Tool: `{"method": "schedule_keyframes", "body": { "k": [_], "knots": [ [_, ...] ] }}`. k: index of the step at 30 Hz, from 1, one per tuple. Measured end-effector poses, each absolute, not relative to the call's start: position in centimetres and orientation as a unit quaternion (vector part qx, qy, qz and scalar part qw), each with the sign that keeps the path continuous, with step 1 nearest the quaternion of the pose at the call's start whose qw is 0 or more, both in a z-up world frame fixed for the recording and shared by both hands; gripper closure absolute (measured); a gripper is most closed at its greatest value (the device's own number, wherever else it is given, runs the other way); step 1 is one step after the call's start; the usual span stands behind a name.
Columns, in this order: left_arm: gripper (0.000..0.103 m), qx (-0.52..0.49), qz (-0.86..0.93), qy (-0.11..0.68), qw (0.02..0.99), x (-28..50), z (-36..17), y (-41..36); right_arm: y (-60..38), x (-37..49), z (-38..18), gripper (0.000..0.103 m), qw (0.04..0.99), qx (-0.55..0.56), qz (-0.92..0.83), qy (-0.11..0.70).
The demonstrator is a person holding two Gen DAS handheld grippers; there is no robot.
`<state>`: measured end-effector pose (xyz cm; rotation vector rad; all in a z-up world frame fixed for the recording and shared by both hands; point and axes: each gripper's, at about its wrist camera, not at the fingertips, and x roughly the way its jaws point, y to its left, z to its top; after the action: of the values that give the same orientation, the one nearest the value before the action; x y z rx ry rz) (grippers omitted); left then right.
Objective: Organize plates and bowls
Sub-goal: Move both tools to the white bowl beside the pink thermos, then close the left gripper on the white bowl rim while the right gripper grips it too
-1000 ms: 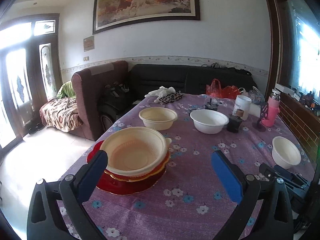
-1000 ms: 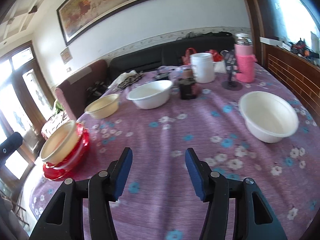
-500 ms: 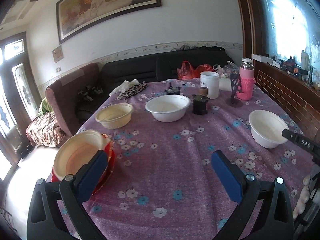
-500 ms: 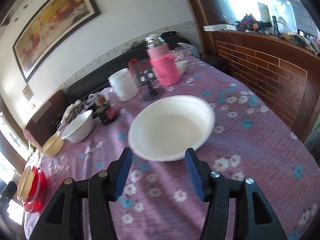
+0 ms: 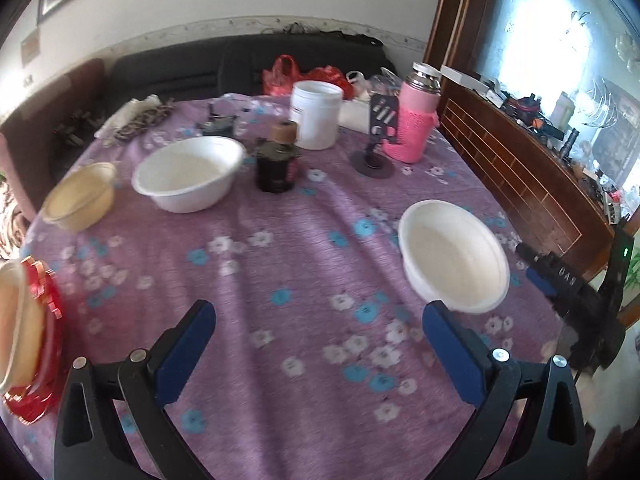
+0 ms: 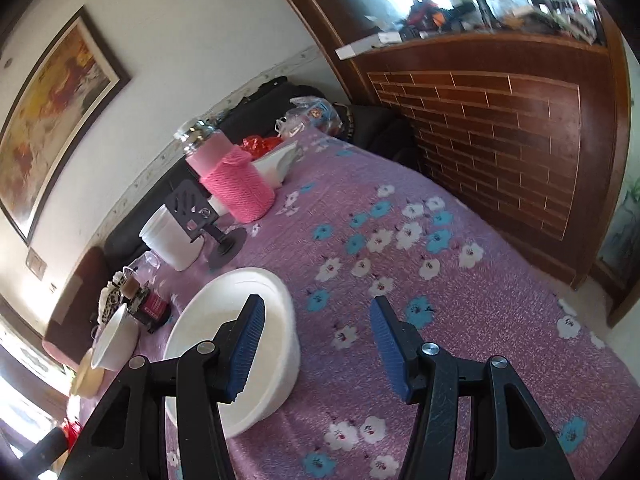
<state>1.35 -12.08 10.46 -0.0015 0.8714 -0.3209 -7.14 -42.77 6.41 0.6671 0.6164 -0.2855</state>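
On the desk (image 5: 304, 280), under a purple cloth with blue and white flowers, the near white bowl (image 5: 454, 254) sits mouth up at the right side, close to the brick-patterned wooden panel (image 6: 500, 132). Being round, it has no long axis to speak of. In the right wrist view the right gripper (image 6: 316, 342) hangs over it with jaws standing about half open: the left pad lies above the bowl's hollow, the right pad outside its rim over bare cloth, and whether either pad touches the rim I cannot tell. The left gripper (image 5: 318, 346) hovers over open cloth with jaws wide apart and nothing between them.

A second white bowl (image 5: 188, 174) and a cream bowl (image 5: 78, 196) stand upright farther left; a cream basin on red plates (image 5: 34, 344) sits at the left edge. The letters "DAS" appear, upside down, on the right gripper's body in the left wrist view. Labels on the dark jar (image 5: 276, 160) and white tub (image 5: 316, 114) are too blurred to read.
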Motion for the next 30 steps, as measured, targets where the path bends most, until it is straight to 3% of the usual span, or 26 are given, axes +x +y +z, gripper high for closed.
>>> {"method": "schedule_keyframes", "body": {
  "k": [11,14,16,19,20,21,23,25,30],
  "knots": [
    [0.002,-0.054,-0.188,0.501,0.843,10.3,4.6,-19.8,-40.8,-5.3,5.0,0.046,0.886,0.310,-0.101,0.330],
    [0.020,-0.054,-0.197,0.522,0.828,11.6,3.1,-20.9,-40.2,-4.8,4.5,0.057,0.884,0.303,-0.097,0.341],
    [0.026,-0.050,-0.200,0.530,0.822,12.1,2.3,-21.6,-40.1,-4.7,4.3,0.063,0.884,0.299,-0.098,0.347],
    [0.053,-0.042,-0.206,0.539,0.816,12.5,1.5,-22.4,-39.8,-4.6,4.0,0.070,0.882,0.298,-0.094,0.352],
    [0.069,-0.038,-0.208,0.541,0.814,12.4,1.4,-22.6,-39.8,-4.6,4.0,0.072,0.883,0.296,-0.095,0.352],
    [0.079,-0.036,-0.215,0.540,0.813,12.3,1.3,-22.9,-39.6,-4.5,4.1,0.073,0.884,0.292,-0.093,0.352],
    [0.088,-0.029,-0.226,0.534,0.814,11.8,1.6,-23.2,-39.1,-4.5,4.3,0.079,0.889,0.280,-0.093,0.349],
    [0.092,-0.018,-0.230,0.523,0.821,11.0,2.2,-23.3,-38.5,-4.5,4.5,0.089,0.895,0.263,-0.092,0.349],
    [0.092,-0.017,-0.226,0.510,0.830,9.3,3.4,-21.9,-37.7,-5.1,5.2,0.091,0.907,0.251,-0.075,0.331]
  ]
}}
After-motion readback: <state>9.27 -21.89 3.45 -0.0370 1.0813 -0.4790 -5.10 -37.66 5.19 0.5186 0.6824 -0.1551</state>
